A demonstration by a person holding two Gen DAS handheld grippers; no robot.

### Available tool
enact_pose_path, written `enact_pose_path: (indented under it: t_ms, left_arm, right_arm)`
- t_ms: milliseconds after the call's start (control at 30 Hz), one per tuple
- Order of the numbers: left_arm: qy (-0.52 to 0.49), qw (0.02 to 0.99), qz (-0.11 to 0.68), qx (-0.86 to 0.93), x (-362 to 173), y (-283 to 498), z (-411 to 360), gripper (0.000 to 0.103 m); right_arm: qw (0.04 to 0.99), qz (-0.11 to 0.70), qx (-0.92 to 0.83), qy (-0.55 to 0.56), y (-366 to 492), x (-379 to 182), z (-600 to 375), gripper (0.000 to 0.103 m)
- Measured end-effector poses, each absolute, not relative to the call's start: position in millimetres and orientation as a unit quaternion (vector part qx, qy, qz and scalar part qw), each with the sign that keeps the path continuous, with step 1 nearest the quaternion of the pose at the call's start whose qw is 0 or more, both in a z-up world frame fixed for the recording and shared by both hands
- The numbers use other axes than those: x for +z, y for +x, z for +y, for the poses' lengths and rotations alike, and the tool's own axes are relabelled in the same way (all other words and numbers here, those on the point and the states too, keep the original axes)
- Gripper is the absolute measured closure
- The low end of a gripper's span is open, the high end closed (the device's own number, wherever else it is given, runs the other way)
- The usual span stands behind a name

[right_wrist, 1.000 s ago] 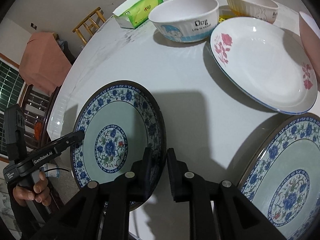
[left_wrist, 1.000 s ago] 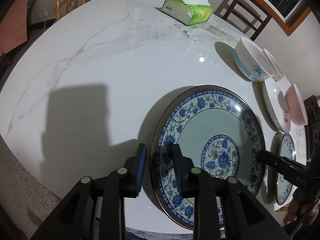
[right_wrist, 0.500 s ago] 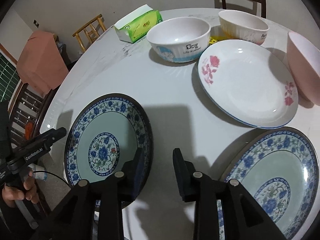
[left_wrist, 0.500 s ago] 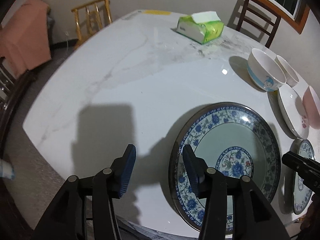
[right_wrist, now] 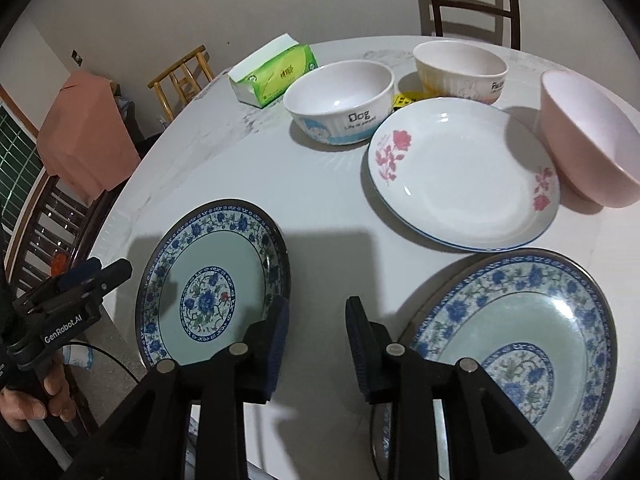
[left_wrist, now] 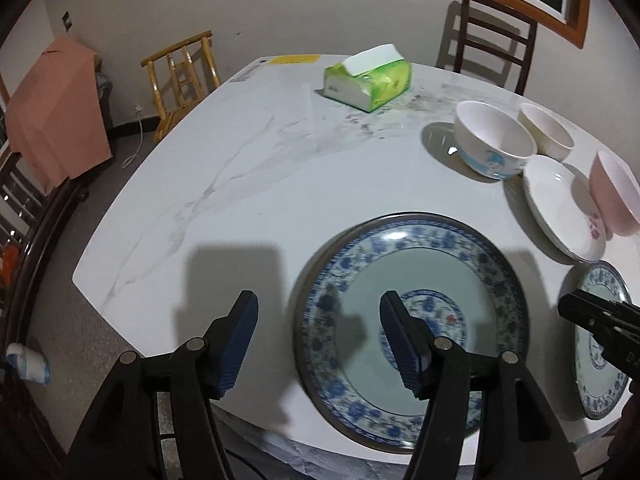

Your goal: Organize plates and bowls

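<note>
A blue-patterned plate (left_wrist: 412, 280) (right_wrist: 212, 248) lies flat near the table's front edge. My left gripper (left_wrist: 320, 336) hangs above its left rim with the jaws opening, one finger over the plate and one off it, pressing nothing. Over bare table between this plate and a second blue-patterned plate (right_wrist: 516, 344) (left_wrist: 600, 344), my right gripper (right_wrist: 318, 336) stands open and empty. Further back are a white plate with pink flowers (right_wrist: 464, 184), a "Dog" bowl (right_wrist: 340, 100), a cream bowl (right_wrist: 460, 68) and a pink bowl (right_wrist: 588, 140).
A green tissue pack (left_wrist: 368, 80) lies at the back of the white marble table (left_wrist: 240, 184). A bamboo chair (left_wrist: 180, 80), a dark chair (left_wrist: 492, 36) and a pink cloth (left_wrist: 56, 116) stand around the table. A hand (right_wrist: 32, 396) holds the left gripper (right_wrist: 96, 276).
Both grippers were closed around opposite rims of the left blue plate. They have opened, let it go and risen away; the plate now rests on the table.
</note>
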State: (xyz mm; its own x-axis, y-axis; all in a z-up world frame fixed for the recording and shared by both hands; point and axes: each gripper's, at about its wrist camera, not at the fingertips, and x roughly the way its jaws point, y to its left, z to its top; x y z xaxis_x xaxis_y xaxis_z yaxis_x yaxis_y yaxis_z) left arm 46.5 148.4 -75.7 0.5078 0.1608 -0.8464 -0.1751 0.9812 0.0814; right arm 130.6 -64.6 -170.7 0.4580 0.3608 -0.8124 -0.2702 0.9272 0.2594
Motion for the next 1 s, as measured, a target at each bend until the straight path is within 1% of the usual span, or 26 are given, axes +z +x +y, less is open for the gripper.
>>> enact_pose_path:
  t_ms: [333,600,800,1000]
  left_arm:
    - [0.009,0.874,0.48,0.072,-61,39,113,0.042]
    - [0.011,0.876,0.481,0.034,-57,34,81,0.04]
    - [-0.017,0.87,0.491,-0.026,-56,34,57,0.04]
    - [-0.086,0.847,0.51,-0.123,-59,34,32,0.04]
  right_arm:
    - [0.857,0.48,0.177,0.057,123,-165,-89,0.073]
    - [0.863,0.473,0.166,0.059,109,-157,-123,0.073]
    - [0.868,0.469,0.152,0.064,98,-148,-159,0.073]
    - [0.861,0.477,0.152,0.092,90,-149,-202,0.073]
